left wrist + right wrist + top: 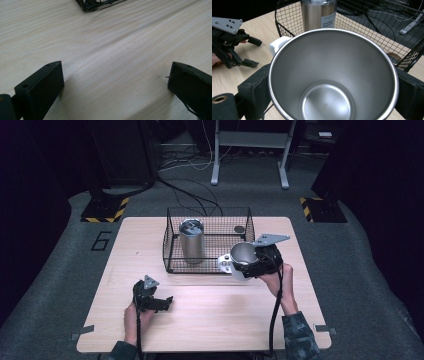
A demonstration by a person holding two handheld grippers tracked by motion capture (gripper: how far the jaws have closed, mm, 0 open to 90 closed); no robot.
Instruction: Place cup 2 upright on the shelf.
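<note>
Steel gleams between my right jaws: I am holding a mug (332, 75) with a white handle (277, 45), and my right gripper (257, 260) has one black jaw pressed on each side of its wall. In the right gripper view I look straight down into its bare metal inside, with the rim wide and round and the flat bottom showing. From the high view the mug (241, 256) sits at the near right corner of the wire basket (172, 251), just outside the wire, tipped over with its mouth facing up and to the left.

Inside the basket stands a tall steel tumbler (192, 240), upright, toward the left side. A small dark round thing (240, 228) lies on the basket floor at the far right; I cannot tell what it is.

My left gripper (161, 303) rests low on the wooden table (225, 320), near the left, well apart from the basket. Its jaws are spread wide with bare wood between them, as the left gripper view shows, and they grip nothing.
</note>
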